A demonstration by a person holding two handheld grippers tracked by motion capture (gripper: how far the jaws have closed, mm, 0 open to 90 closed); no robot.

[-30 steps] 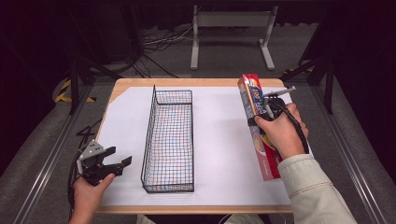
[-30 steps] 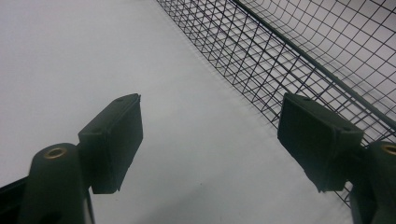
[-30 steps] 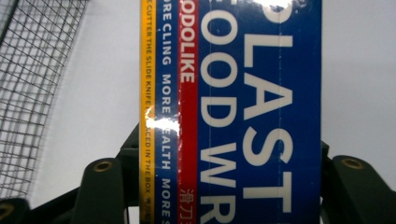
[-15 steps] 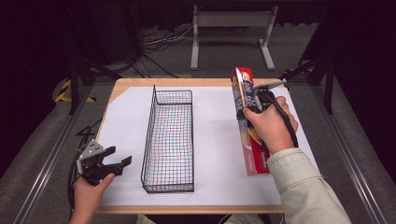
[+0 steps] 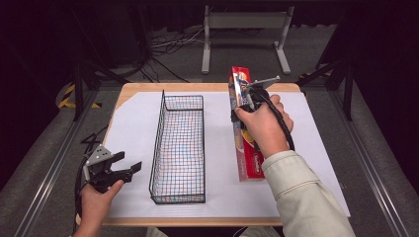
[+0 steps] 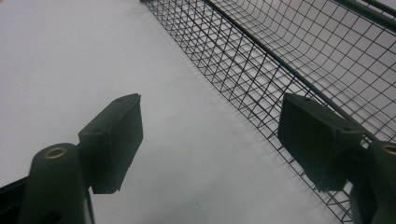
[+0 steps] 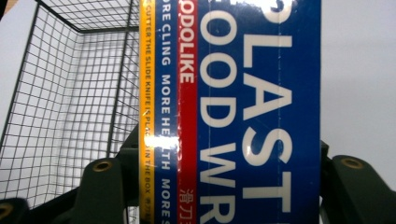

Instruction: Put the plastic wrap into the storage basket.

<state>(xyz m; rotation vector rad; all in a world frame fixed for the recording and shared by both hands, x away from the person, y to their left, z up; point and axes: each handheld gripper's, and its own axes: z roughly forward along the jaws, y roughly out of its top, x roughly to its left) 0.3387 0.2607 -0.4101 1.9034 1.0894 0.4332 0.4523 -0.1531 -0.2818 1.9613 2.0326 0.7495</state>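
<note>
A long red and blue plastic wrap box (image 5: 247, 160) lies lengthwise right of the black wire basket (image 5: 158, 143). My right gripper (image 5: 241, 104) is shut on the box near its far end, which is raised off the white paper. In the right gripper view the jaws press both sides of the box (image 7: 233, 112), with the basket (image 7: 70, 102) just to its left. At the table's front left, my left gripper (image 5: 129, 165) rests open with nothing between its jaws. In its own view the left gripper (image 6: 210, 135) points at the basket's side wall (image 6: 280, 56).
White paper (image 5: 133, 118) covers most of the wooden table (image 5: 197, 87). A metal stand (image 5: 244, 22) and cables lie on the floor beyond the far edge. Rails run along both sides of the table.
My right hand has carried the box leftward toward the basket and lifted its far end. The left gripper has stayed where it was.
</note>
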